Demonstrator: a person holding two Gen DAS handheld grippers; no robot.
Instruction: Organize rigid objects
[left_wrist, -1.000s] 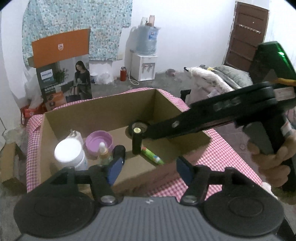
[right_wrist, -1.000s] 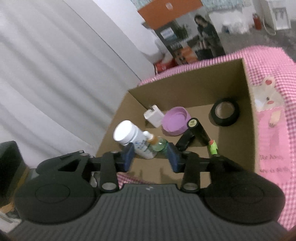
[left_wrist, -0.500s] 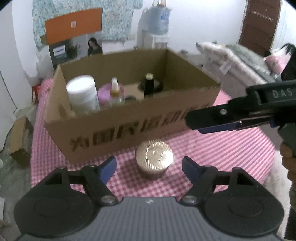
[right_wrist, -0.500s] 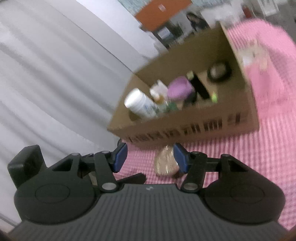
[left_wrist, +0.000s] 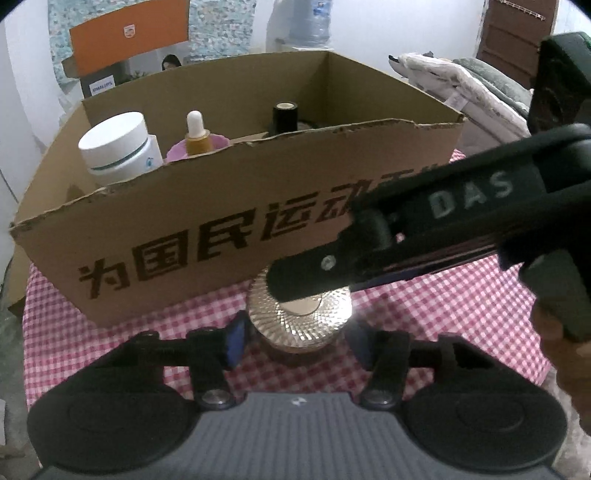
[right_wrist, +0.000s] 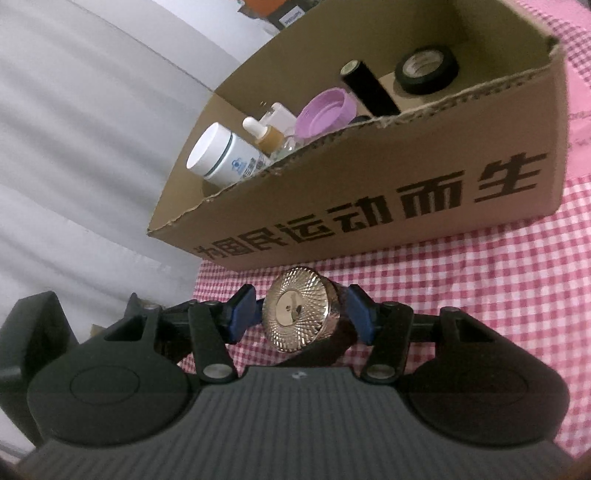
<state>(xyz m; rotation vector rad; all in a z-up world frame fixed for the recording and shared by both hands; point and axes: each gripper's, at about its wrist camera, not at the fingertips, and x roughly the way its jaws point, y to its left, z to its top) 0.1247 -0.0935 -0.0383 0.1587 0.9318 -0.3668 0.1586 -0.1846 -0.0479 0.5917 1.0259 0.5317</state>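
Observation:
A dark jar with a ridged gold lid (left_wrist: 299, 325) stands on the pink checked tablecloth (left_wrist: 461, 295) just in front of a cardboard box (left_wrist: 221, 206). My left gripper (left_wrist: 297, 341) is open with its blue pads either side of the jar. My right gripper (right_wrist: 301, 314) also straddles the jar (right_wrist: 299, 314) from the right, jaws open, pads close to the lid; I cannot tell if they touch. In the left wrist view the right gripper's finger (left_wrist: 317, 266) covers part of the lid.
The box (right_wrist: 369, 192) holds a white jar (right_wrist: 218, 155), a dropper bottle (right_wrist: 266, 134), a purple lid (right_wrist: 327, 112), a black cylinder (right_wrist: 369, 92) and a roll of black tape (right_wrist: 426, 72). Bedding (left_wrist: 461, 81) lies behind on the right.
Both grippers have dropped from over the box to the tablecloth in front of it. They now close in around the gold-lidded jar, which sits between both pairs of fingers.

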